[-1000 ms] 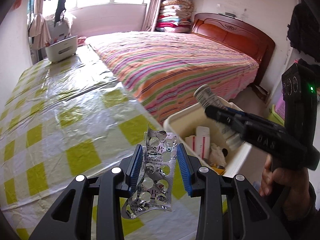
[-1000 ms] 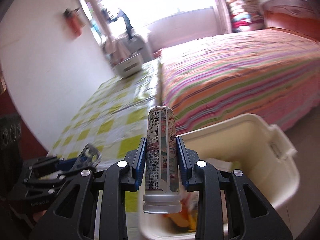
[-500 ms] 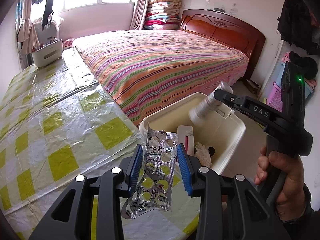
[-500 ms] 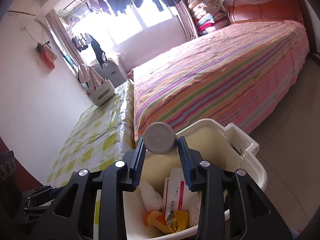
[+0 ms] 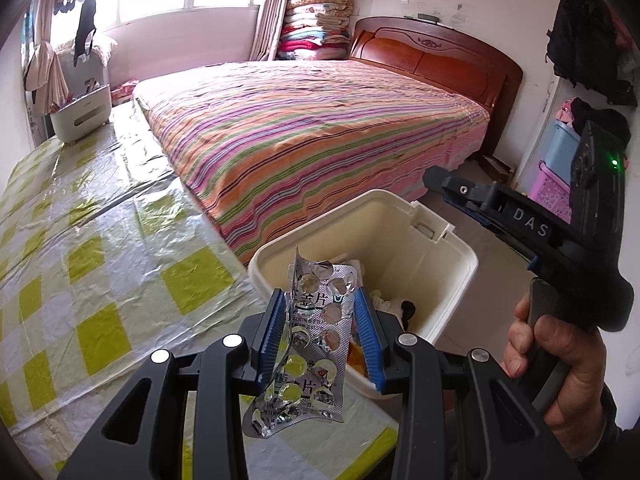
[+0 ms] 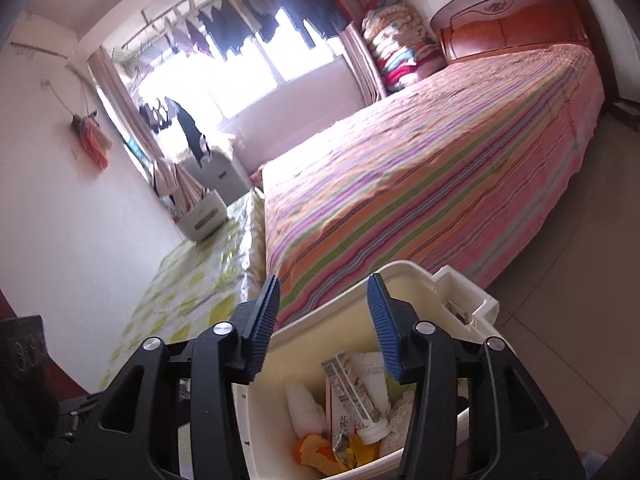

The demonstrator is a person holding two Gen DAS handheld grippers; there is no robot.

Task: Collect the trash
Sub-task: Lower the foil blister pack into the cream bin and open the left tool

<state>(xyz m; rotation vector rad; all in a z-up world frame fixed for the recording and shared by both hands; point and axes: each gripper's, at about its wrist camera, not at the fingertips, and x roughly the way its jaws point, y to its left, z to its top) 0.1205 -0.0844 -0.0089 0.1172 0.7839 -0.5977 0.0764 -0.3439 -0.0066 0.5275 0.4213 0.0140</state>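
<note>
My left gripper (image 5: 320, 334) is shut on a crumpled silver blister pack (image 5: 310, 348), held upright over the table edge just before the cream trash bin (image 5: 460, 276). My right gripper (image 6: 324, 320) hovers over the same bin (image 6: 472, 292); its jaws are opening with nothing between them. The printed tube bottle (image 6: 352, 396) lies inside the bin among a white box, tissue and orange wrappers. In the left wrist view the right gripper (image 5: 444, 184) reaches over the bin from the right, a hand (image 5: 560, 360) on its handle.
A table with a yellow-checked plastic cloth (image 5: 100, 264) runs along the left, a white container (image 5: 82, 114) at its far end. A striped bed (image 5: 320, 128) with a wooden headboard lies beyond the bin. Plastic crates (image 5: 556, 184) stand at the right wall.
The right gripper tipped the tube bottle over the bin, opened and let it drop in. The left gripper drifted toward the bin, still gripping the blister pack.
</note>
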